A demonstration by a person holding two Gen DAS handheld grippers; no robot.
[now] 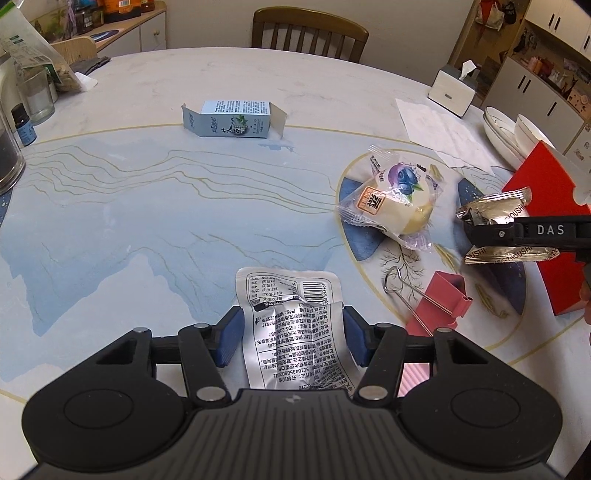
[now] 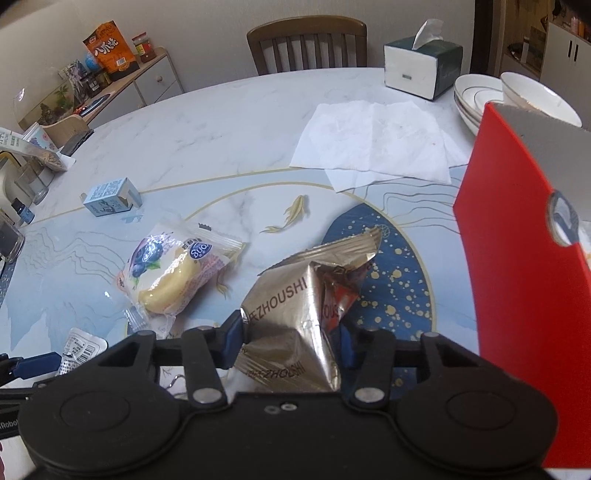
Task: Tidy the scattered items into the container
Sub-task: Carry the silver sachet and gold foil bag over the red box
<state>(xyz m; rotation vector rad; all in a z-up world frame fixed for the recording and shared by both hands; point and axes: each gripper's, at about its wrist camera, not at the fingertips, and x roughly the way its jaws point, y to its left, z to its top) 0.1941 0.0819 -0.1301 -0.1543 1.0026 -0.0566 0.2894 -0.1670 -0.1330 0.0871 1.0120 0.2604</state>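
A silver foil packet with printed text lies between the blue pads of my left gripper, which presses on both its sides; the packet's corner also shows in the right wrist view. My right gripper is shut on a crumpled gold snack packet, seen from the side in the left wrist view as the gold packet. The red container stands just right of it. A clear-wrapped blueberry bun lies between the two grippers. A light blue carton lies farther back, and a red binder clip sits near my left gripper.
The table is round with a blue pattern. White napkins, a tissue box and stacked white bowls sit at the back right. Jars and a small bottle crowd the left edge. A wooden chair stands behind.
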